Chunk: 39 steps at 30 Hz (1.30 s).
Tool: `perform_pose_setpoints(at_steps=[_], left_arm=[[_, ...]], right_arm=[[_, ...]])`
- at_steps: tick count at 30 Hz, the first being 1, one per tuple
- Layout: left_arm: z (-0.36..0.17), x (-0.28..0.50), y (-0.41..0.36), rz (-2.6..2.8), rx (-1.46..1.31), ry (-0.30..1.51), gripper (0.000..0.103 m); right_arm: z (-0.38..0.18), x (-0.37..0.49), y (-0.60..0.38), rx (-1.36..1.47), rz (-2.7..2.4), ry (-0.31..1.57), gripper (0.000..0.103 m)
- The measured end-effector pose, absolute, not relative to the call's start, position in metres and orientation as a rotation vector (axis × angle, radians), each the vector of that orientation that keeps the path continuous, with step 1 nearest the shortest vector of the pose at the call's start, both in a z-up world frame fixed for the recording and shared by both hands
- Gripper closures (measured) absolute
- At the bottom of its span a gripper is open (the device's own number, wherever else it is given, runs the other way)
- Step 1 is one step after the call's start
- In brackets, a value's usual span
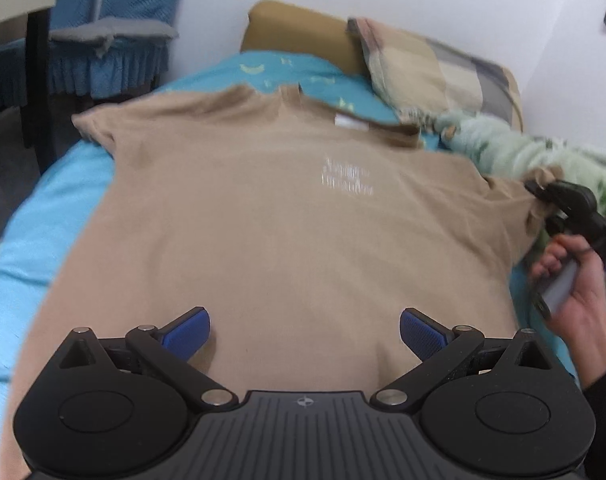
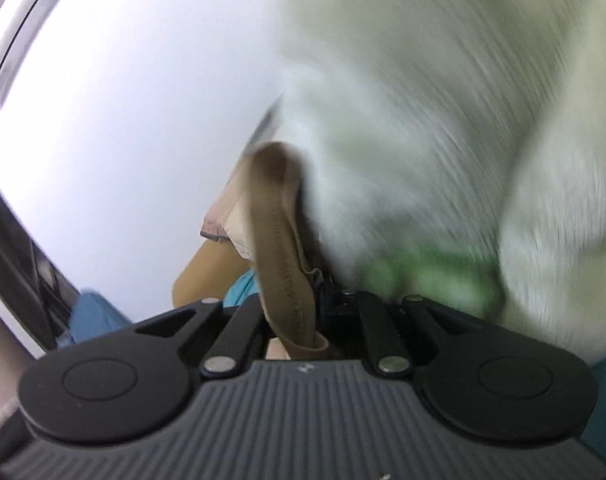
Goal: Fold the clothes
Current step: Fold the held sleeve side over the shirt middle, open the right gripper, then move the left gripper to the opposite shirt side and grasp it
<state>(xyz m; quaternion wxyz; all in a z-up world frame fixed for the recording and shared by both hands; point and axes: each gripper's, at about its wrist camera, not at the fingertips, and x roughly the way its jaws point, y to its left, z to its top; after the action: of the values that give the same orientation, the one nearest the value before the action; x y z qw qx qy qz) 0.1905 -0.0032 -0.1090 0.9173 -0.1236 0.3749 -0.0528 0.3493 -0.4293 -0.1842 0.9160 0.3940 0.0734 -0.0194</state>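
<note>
Right claw (image 1: pixel 537 194) level, pinching sleeve (image 2: pixel 281 248)

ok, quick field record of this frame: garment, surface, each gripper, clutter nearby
garment: tan T-shirt, spread flat, white print facing up
surface: bed, blue sheet
left gripper: open, over the shirt's lower part, holding nothing
right gripper: shut on the shirt's sleeve
clutter: pillow past the collar; green fluffy blanket beside the held sleeve
</note>
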Motion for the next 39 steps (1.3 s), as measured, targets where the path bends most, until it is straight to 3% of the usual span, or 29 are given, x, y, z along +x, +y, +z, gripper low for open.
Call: perform_pose_setpoints(at_steps=[6, 14, 18, 26, 28, 30, 31, 39], left_arm=[[-0.069, 0.182, 0.015, -0.109, -0.249, 0.709, 0.001], [-0.043, 0.174, 0.084, 0.014, -0.334, 0.589, 0.001], [-0.045, 0.183, 0.118, 0.088, -0.37, 0.572, 0.001], [-0.084, 0.214, 0.152, 0.118, -0.42, 0.63, 0.001], [-0.091, 0.22, 0.156, 0.117, -0.433, 0.639, 0.001], [-0.097, 0.225, 0.158, 0.112, -0.443, 0.651, 0.001], [-0.099, 0.226, 0.158, 0.104, -0.445, 0.658, 0.002], [-0.09, 0.21, 0.14, 0.052, -0.331, 0.648, 0.002]], right_arm=[[-0.097, 0.338, -0.381, 0.524, -0.108, 0.197, 0.094], [-0.016, 0.351, -0.236, 0.219, -0.088, 0.218, 0.094], [-0.025, 0.383, -0.16, 0.08, -0.012, 0.3, 0.093], [-0.116, 0.456, -0.059, -0.035, 0.046, 0.57, 0.091], [-0.131, 0.459, -0.061, -0.001, 0.063, 0.612, 0.08], [-0.138, 0.459, -0.067, 0.052, 0.095, 0.633, 0.027], [-0.138, 0.454, -0.072, 0.073, 0.104, 0.623, 0.016], [-0.09, 0.363, -0.098, 0.127, 0.136, 0.537, 0.013]])
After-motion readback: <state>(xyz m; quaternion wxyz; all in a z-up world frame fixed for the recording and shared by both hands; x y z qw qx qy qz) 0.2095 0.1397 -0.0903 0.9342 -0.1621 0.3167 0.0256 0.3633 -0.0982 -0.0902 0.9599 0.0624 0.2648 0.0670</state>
